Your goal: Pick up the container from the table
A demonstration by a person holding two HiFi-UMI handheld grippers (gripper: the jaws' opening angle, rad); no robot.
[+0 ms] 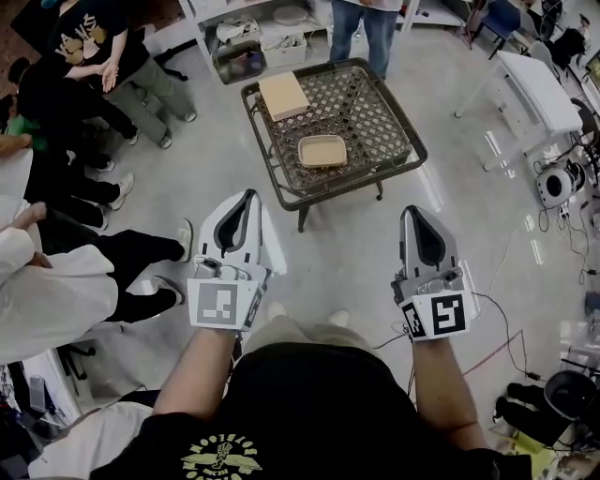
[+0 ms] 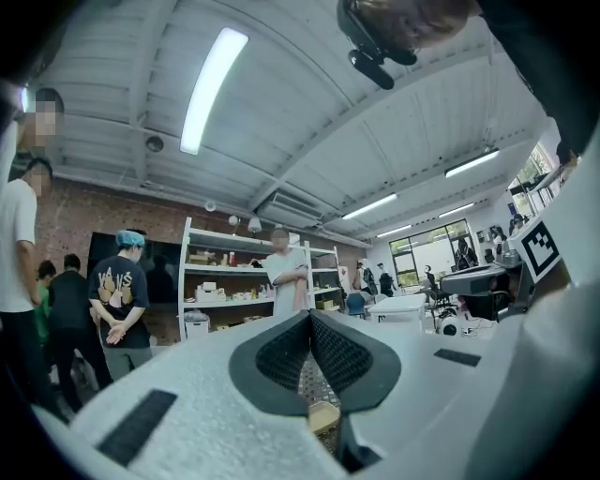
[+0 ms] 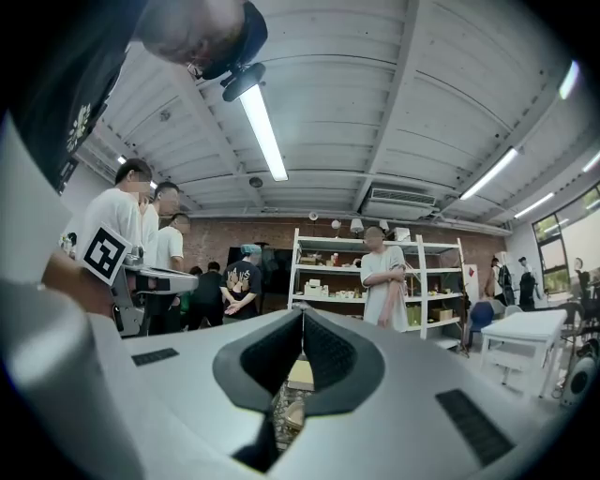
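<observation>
A shallow tan container (image 1: 323,150) sits near the front edge of a dark lattice-top table (image 1: 384,141) ahead of me. A flat tan box (image 1: 283,95) lies on the table's far left corner. My left gripper (image 1: 250,195) and right gripper (image 1: 411,210) hover over the floor short of the table, both shut and holding nothing. In the left gripper view the jaws meet at their tips (image 2: 309,314), and the container (image 2: 324,415) shows below them. The right gripper (image 3: 303,309) likewise has the container (image 3: 289,412) and the tan box (image 3: 300,373) in its gap.
Several people stand at the left (image 1: 84,84), and one stands behind the table (image 1: 364,28). White shelves (image 1: 253,37) line the back. A white table (image 1: 539,89) is at the right, with cables (image 1: 562,216) and gear on the floor there.
</observation>
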